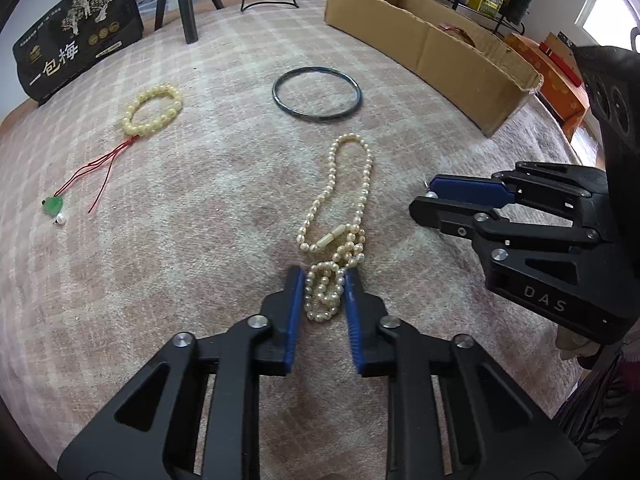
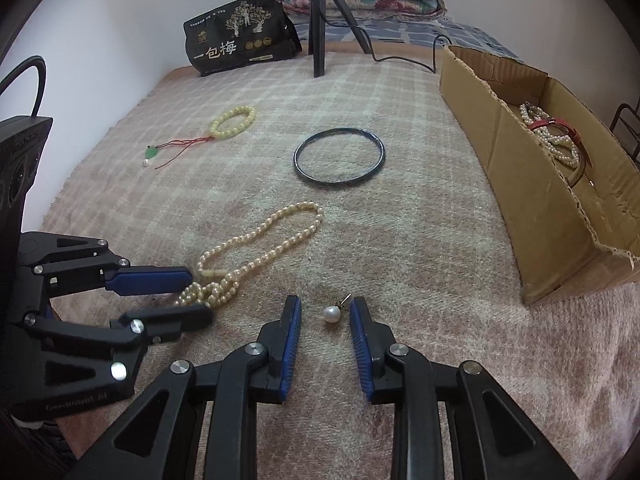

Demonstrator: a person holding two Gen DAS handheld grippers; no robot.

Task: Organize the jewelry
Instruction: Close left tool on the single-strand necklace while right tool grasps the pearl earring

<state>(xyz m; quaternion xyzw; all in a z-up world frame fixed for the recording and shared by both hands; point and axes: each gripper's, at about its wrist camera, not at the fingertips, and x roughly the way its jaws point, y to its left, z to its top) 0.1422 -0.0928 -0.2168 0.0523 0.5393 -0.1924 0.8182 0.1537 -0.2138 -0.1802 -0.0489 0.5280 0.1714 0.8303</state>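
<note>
Left wrist view: the left gripper (image 1: 323, 276) points down at a plaid blanket (image 1: 192, 208). Its jaws are narrow, with the bunched near end of the pearl necklace (image 1: 340, 236) between the blue pads, beads touching both of them. The rest of the strand runs away from the jaws in a long loop. Beyond it lies a dark bangle (image 1: 317, 94), and to the left a beaded bracelet (image 1: 152, 110) with a red cord and a green pendant. A cardboard box (image 1: 436, 52) stands at the upper right. The right gripper (image 1: 424, 196) enters from the right, a small pearl showing at its tips.

Right wrist view: the right gripper (image 2: 325, 304) has its jaws fairly narrow but clear of the pearl earring (image 2: 332, 314), which lies on the blanket between the two pads, touching neither. The left gripper (image 2: 196, 296) sits at the left with the necklace's bunched end between its jaws. The cardboard box at right already holds pearl strands (image 2: 554, 140).
</note>
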